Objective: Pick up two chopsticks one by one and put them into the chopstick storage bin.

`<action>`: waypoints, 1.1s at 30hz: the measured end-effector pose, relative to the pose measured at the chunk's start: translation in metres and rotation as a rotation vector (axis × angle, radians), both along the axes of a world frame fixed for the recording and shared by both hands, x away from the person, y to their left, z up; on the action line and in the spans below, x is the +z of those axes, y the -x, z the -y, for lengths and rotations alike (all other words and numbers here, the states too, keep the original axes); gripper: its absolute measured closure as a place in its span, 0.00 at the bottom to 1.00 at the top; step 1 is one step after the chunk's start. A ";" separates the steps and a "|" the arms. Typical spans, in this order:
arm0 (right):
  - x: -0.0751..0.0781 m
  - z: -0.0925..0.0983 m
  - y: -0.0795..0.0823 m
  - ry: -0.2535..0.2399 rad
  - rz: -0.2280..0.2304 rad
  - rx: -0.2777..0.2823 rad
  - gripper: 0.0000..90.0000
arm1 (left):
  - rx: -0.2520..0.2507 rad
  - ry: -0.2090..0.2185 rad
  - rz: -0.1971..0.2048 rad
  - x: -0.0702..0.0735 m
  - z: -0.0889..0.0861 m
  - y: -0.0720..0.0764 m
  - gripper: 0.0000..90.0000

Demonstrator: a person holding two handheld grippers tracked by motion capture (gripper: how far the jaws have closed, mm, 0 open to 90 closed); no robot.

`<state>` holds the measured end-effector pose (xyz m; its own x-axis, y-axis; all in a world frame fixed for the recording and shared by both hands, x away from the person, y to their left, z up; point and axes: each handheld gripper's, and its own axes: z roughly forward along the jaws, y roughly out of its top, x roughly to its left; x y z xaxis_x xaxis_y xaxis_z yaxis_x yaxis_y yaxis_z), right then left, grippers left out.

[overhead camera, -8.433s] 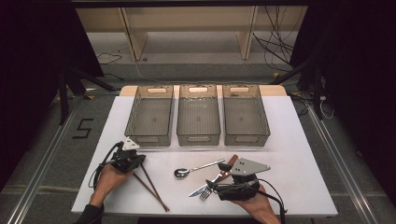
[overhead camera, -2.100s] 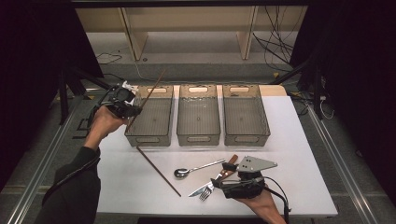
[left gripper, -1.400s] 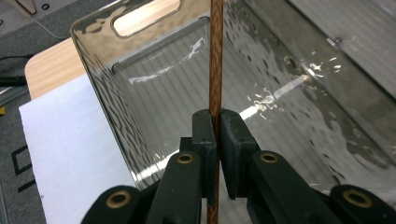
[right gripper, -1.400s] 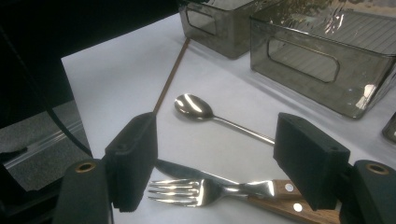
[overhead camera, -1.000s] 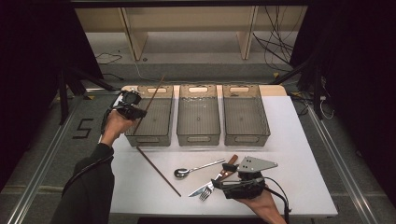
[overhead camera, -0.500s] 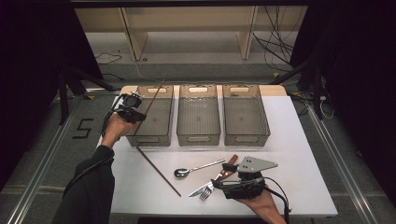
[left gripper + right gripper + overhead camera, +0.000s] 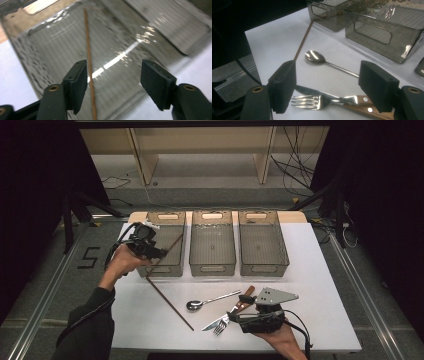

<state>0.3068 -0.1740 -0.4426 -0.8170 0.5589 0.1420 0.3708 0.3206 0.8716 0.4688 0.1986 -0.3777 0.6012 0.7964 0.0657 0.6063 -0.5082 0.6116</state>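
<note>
My left gripper (image 7: 159,253) hovers over the left grey bin (image 7: 168,216). Its jaws have just been opening and now stand wide apart (image 7: 115,67). A thin brown chopstick (image 7: 88,45) lies slanted in that bin, running just beside the left pad without being pinched. A second chopstick (image 7: 170,302) lies on the white table. My right gripper (image 7: 234,318) rests near the front edge, open (image 7: 328,72), with a wood-handled fork (image 7: 322,101) and a knife (image 7: 307,90) on the table between its jaws. A spoon (image 7: 314,57) lies just beyond.
Two more grey bins, the middle bin (image 7: 212,269) and the right bin (image 7: 263,269), stand in a row with the left one at the back of the table (image 7: 320,270). Cables trail on the floor behind.
The left gripper's jaws have opened and let go of the chopstick, which now lies lower in the left bin. The left hand shifted slightly toward the front. The right gripper has not moved.
</note>
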 end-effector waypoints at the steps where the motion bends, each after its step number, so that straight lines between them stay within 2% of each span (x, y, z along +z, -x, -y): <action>1: 0.000 0.000 0.000 -0.001 0.001 0.000 0.35 | -0.017 -0.009 0.006 0.001 0.002 0.006 0.39; 5: 0.000 -0.001 0.000 0.000 0.003 0.001 0.35 | -0.097 -0.032 0.023 0.003 0.011 0.028 0.35; 8: 0.000 -0.001 0.000 -0.004 0.001 -0.001 0.35 | -0.156 -0.052 0.018 -0.001 0.014 0.043 0.34; 10: 0.000 -0.001 0.001 -0.003 0.002 0.000 0.35 | -0.205 -0.108 0.011 -0.005 0.017 0.052 0.34; 13: 0.000 -0.001 0.001 0.001 0.001 0.002 0.35 | -0.267 -0.184 -0.025 -0.013 0.019 0.060 0.34; 16: 0.000 -0.002 0.001 0.001 -0.002 0.003 0.35 | -0.305 -0.217 -0.062 -0.021 0.017 0.063 0.33; 18: 0.000 -0.002 0.001 0.003 0.000 0.005 0.35 | -0.324 -0.225 -0.082 -0.027 0.016 0.064 0.33; 23: 0.000 -0.002 0.001 0.002 0.000 0.005 0.35 | -0.407 -0.276 -0.134 -0.039 0.018 0.065 0.33; 26: -0.001 -0.002 0.001 0.003 -0.002 0.004 0.35 | -0.446 -0.300 -0.152 -0.044 0.020 0.065 0.33; 29: -0.001 -0.002 0.000 0.003 -0.002 0.005 0.35 | -0.500 -0.347 -0.178 -0.050 0.025 0.065 0.33; 33: -0.001 -0.002 0.001 0.004 -0.003 0.008 0.35 | -0.559 -0.389 -0.193 -0.057 0.033 0.066 0.34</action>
<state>0.3061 -0.1717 -0.4439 -0.8208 0.5531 0.1425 0.3710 0.3266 0.8693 0.4029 0.1657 -0.4348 0.9429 0.3051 0.1333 0.2699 -0.9349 0.2304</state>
